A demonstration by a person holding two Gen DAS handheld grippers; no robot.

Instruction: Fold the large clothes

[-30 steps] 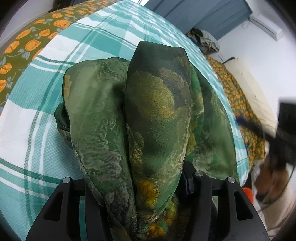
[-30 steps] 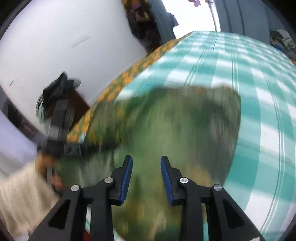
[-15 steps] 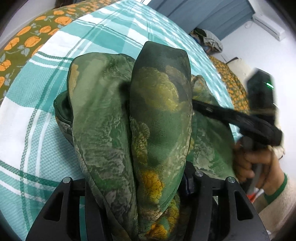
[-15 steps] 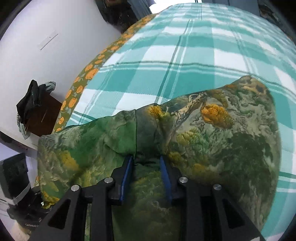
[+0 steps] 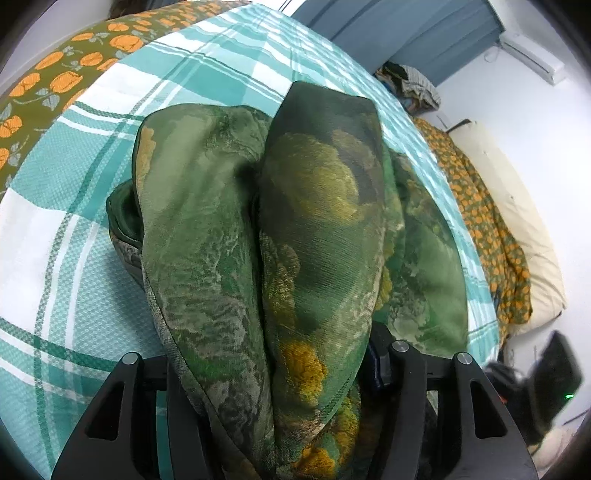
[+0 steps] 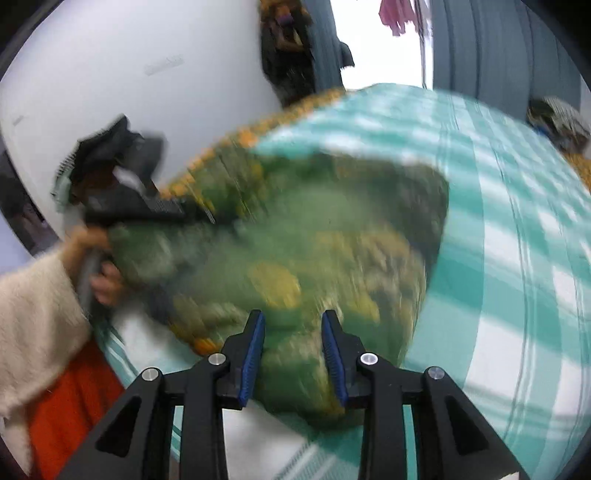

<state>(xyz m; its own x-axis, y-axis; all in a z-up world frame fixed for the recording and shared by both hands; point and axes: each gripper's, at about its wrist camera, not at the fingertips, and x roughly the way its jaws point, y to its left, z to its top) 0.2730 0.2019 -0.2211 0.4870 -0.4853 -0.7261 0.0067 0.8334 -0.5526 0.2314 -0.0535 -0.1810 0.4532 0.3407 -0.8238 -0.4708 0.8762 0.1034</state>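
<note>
A large green garment (image 5: 258, 221) with yellow flower patches lies bunched on the teal checked bed cover (image 5: 74, 258). My left gripper (image 5: 273, 369) has a thick fold of it filling the gap between its fingers, and its jaws are opening slightly. In the blurred right wrist view the same garment (image 6: 314, 240) spreads over the bed cover (image 6: 517, 258). My right gripper (image 6: 293, 332) hovers over its near edge, open, with nothing between the blue pads (image 6: 255, 350). The left gripper (image 6: 192, 214) shows at the garment's left edge, held by a hand in a cream sleeve (image 6: 33, 314).
An olive sheet with orange flowers (image 5: 44, 81) borders the bed on the left and far right. A cream pillow (image 5: 517, 229) lies at the right edge. A pile of clothes (image 5: 410, 85) sits at the far end, before blue curtains (image 5: 388, 29). Orange-red cloth (image 6: 66, 406) is at lower left.
Half a second ago the right gripper's fingers straddled a fold of the garment; now it has drawn back empty toward the near edge. The left gripper has kept still with its bundle.
</note>
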